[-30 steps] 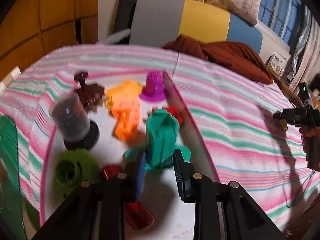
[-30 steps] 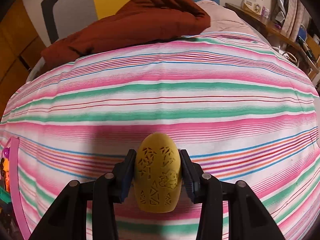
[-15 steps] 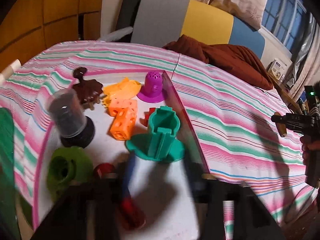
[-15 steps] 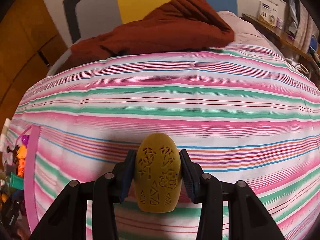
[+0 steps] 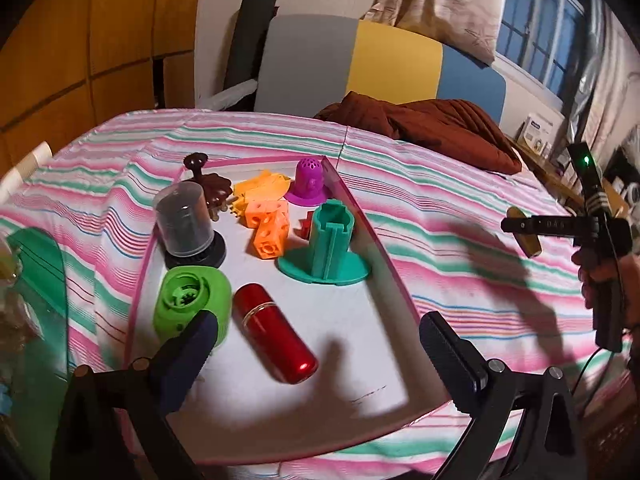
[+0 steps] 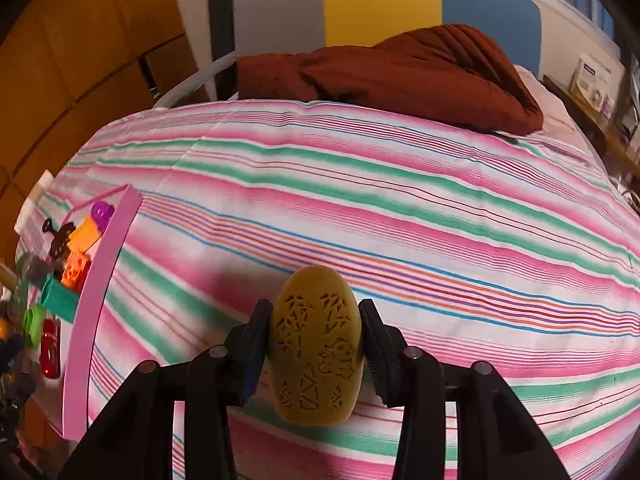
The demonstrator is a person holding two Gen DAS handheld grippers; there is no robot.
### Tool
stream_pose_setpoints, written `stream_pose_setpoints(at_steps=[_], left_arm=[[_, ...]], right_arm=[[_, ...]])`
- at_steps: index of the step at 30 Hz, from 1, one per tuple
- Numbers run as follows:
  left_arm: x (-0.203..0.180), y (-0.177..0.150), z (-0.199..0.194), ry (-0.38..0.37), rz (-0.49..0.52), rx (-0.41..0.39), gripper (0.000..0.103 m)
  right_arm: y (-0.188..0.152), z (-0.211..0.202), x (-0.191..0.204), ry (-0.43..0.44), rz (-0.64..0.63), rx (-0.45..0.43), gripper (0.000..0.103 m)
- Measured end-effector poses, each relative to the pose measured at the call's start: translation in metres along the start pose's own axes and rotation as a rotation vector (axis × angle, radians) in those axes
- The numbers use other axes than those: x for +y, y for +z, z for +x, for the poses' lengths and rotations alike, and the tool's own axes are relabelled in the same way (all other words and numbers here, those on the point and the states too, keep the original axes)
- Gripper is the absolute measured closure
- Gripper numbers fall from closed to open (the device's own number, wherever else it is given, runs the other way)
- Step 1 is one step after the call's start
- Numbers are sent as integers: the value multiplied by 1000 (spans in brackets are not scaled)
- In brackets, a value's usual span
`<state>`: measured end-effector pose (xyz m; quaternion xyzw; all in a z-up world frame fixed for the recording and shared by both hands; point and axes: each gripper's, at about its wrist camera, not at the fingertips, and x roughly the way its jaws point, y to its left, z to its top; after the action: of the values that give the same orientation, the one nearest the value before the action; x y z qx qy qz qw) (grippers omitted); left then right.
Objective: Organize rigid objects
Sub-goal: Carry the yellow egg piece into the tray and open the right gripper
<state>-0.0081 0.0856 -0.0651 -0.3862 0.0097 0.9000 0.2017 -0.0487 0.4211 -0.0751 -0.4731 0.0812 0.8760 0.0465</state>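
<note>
Tray point(image 5: 384, 256) on bed holds roughly nine pieces; my right claw point(image 6: 316, 350) grips the egg point(image 6: 316, 344), left claw point(image 5: 316, 354) wide, empty.

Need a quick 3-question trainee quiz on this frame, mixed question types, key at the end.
1. True or false: the right hand-held gripper is shut on the yellow egg.
2. Multiple choice: the red cylinder in the pink-rimmed tray is (A) standing upright, (B) lying on its side, (C) held by the left hand-held gripper.
3. Fill in: the tall piece on a round base beside the tray's right wall is the ____ stand (colour).

Key: 1 true; 2 B; 3 teal.
</note>
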Motion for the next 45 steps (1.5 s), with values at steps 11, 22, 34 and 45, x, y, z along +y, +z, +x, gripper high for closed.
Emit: stream_pose_setpoints(at_steps=[11, 22, 34, 45], left_arm=[[4, 0, -11, 14, 34, -46, 1], [17, -6, -24, 24, 37, -91, 1], [35, -12, -41, 40, 13, -134, 0], [64, -15, -54, 132, -47, -141, 0]], right_arm=[[-12, -14, 39, 0, -97, -39, 59], [-34, -35, 85, 72, -126, -49, 59], [-49, -60, 148, 229, -147, -49, 59], [-53, -46, 213, 298, -216, 15, 59]])
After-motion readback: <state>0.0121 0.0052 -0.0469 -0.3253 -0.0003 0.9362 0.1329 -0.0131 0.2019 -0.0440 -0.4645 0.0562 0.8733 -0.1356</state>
